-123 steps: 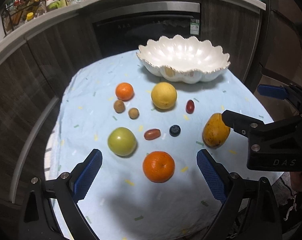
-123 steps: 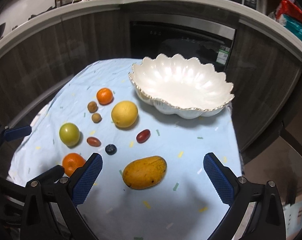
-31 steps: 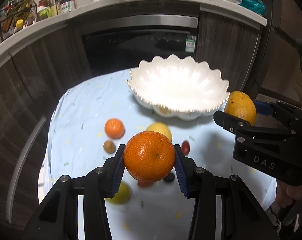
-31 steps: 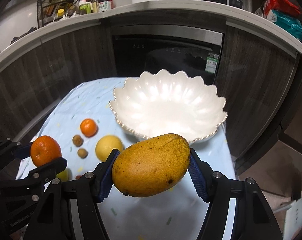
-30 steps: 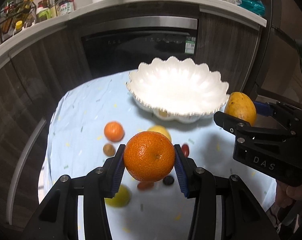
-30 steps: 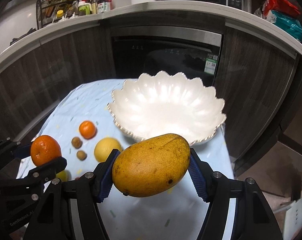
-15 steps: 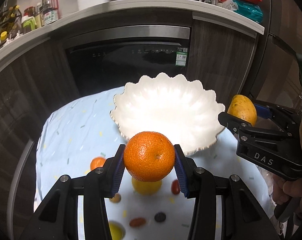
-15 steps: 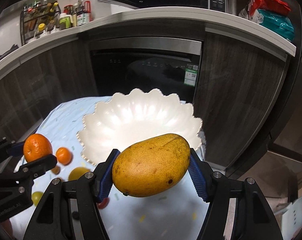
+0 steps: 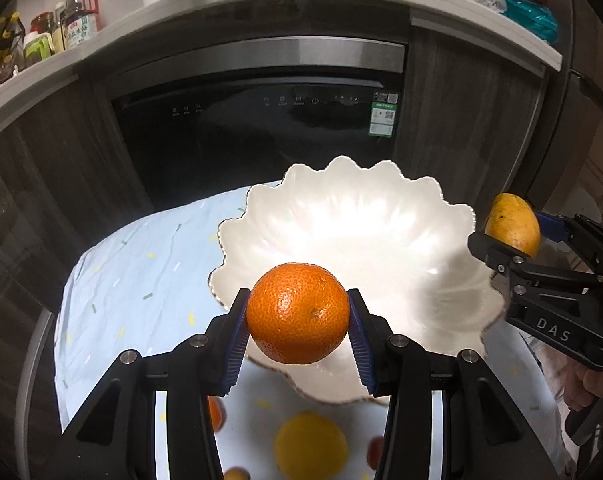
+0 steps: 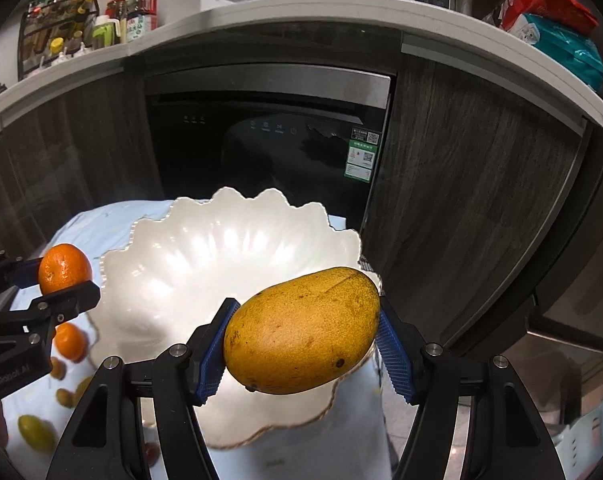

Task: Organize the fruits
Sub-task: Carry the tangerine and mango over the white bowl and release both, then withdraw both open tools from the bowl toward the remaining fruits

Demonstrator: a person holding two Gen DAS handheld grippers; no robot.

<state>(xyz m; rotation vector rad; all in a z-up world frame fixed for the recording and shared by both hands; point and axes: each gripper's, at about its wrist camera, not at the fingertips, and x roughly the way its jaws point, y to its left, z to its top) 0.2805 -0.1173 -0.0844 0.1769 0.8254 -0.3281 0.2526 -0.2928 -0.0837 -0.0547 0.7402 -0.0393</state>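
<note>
My left gripper (image 9: 297,318) is shut on a large orange (image 9: 297,313) and holds it in the air over the near left rim of the white scalloped bowl (image 9: 365,232). My right gripper (image 10: 303,330) is shut on a yellow mango (image 10: 301,330) and holds it above the bowl's (image 10: 205,264) near right rim. The mango also shows in the left wrist view (image 9: 511,226), and the orange in the right wrist view (image 10: 64,268). The bowl has no fruit in it.
On the light blue cloth (image 9: 141,280) below lie a yellow citrus (image 9: 310,446), a small orange (image 10: 70,341), a green fruit (image 10: 35,434) and small brown and red fruits. Dark cabinets and a dishwasher (image 9: 261,128) stand right behind the table.
Both grippers picked up their fruits from the cloth, rose and moved forward. In the last half second they came closer over the bowl, which now fills more of both views.
</note>
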